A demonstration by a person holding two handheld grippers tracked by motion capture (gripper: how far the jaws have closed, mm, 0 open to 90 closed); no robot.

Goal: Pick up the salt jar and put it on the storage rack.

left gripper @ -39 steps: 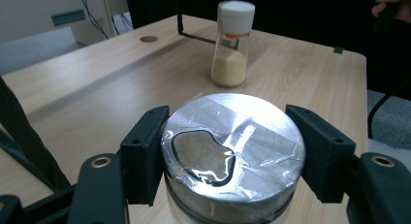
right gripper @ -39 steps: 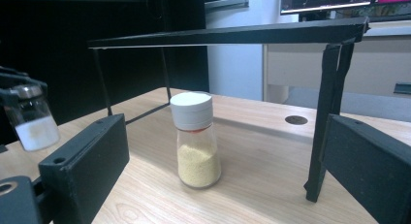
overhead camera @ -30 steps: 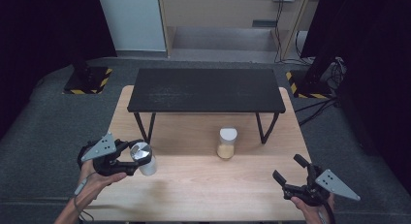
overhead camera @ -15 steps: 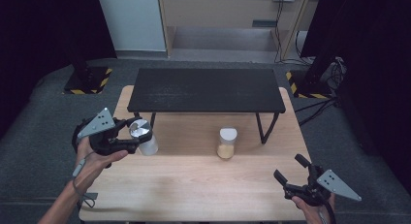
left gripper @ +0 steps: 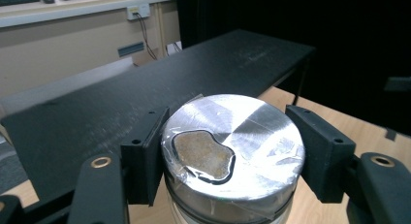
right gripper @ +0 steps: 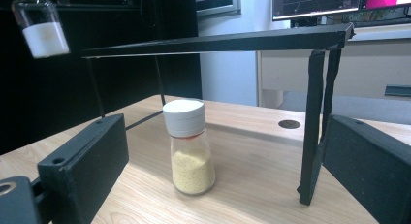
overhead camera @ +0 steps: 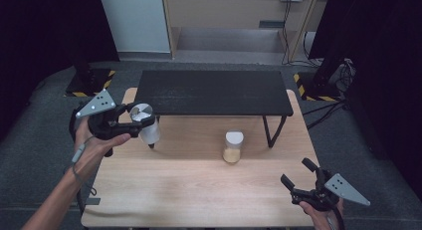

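Left hand-held gripper [overhead camera: 130, 121] clamps the silver-lidded jar [overhead camera: 144, 123] (lifted clear of table).

A jar [overhead camera: 233, 146] of yellow grains with a white cap stands upright on the wooden table [overhead camera: 199, 190], right of centre, just near of the black shelf [overhead camera: 214, 92] spanning the table's far half.

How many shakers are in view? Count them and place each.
2. A silver-lidded shaker held off the table in the left gripper; a white-capped shaker standing on the wooden table.
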